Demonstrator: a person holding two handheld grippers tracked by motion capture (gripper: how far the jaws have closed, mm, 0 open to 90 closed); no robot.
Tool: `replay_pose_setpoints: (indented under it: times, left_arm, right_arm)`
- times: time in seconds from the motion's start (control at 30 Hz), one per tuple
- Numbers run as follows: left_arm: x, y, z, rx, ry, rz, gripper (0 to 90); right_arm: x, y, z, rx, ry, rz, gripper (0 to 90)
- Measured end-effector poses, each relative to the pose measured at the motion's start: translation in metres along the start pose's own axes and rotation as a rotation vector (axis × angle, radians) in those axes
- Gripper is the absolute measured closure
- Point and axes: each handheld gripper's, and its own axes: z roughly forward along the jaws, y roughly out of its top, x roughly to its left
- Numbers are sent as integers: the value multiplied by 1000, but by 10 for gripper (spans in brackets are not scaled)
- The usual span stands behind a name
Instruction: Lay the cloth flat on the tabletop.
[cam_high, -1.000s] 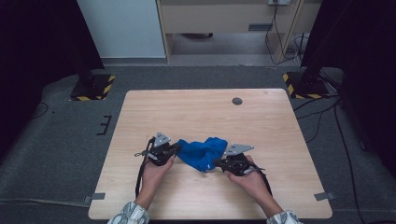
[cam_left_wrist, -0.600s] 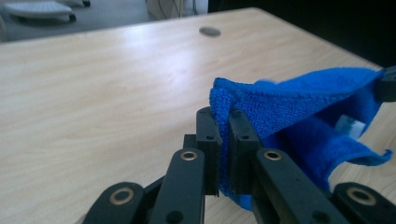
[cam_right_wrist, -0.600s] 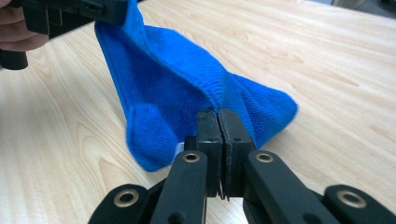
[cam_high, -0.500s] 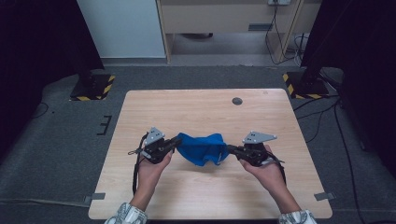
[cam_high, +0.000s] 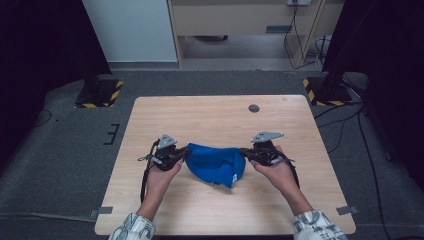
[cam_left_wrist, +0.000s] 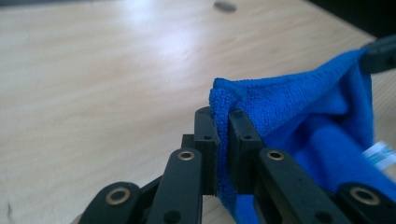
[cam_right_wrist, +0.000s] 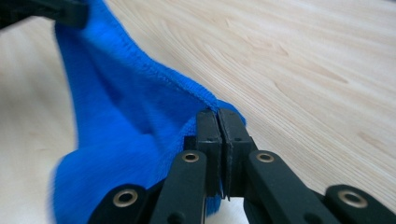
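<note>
We hold the blue cloth stretched between us above the table — our left gripper pinches its nine o'clock corner, our right gripper its three o'clock corner — and the middle sags toward six o'clock.

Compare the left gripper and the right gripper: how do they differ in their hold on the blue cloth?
The left gripper pinches a thick bunched corner of the blue cloth, which bulges above its fingers; the right gripper pinches a thin hemmed edge. In the high view, the left gripper sits slightly nearer the table's middle than the right gripper. Both are shut on the cloth.
</note>
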Motion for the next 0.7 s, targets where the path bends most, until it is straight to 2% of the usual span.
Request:
replay_pose_setpoints:
  times: [0.1,0.17,0.23,0.33,0.43,0.47,0.6,0.7]
  left_arm:
    - [5,-8,6,36,27,18,831]
    - [10,-9,5,42,42,36,830]
    - [13,-10,2,37,48,26,831]
    - [21,-13,1,35,68,9,831]
    - [22,-15,2,44,77,12,819]
    - [21,-17,5,64,87,31,815]
    - [20,-18,7,72,89,55,814]
    - [21,-20,11,92,95,66,811]
  right_arm:
    - [0,-5,21,16,1,22,862]
    - [4,-10,28,22,13,32,798]
    - [10,-15,23,-4,6,26,675]
    - [14,-21,11,-20,3,10,587]
    - [11,-31,-6,-48,4,26,570]
    - [9,-36,-8,-50,3,35,570]
    - [4,-44,-5,-39,29,61,520]
    - [5,-45,1,-39,32,64,472]
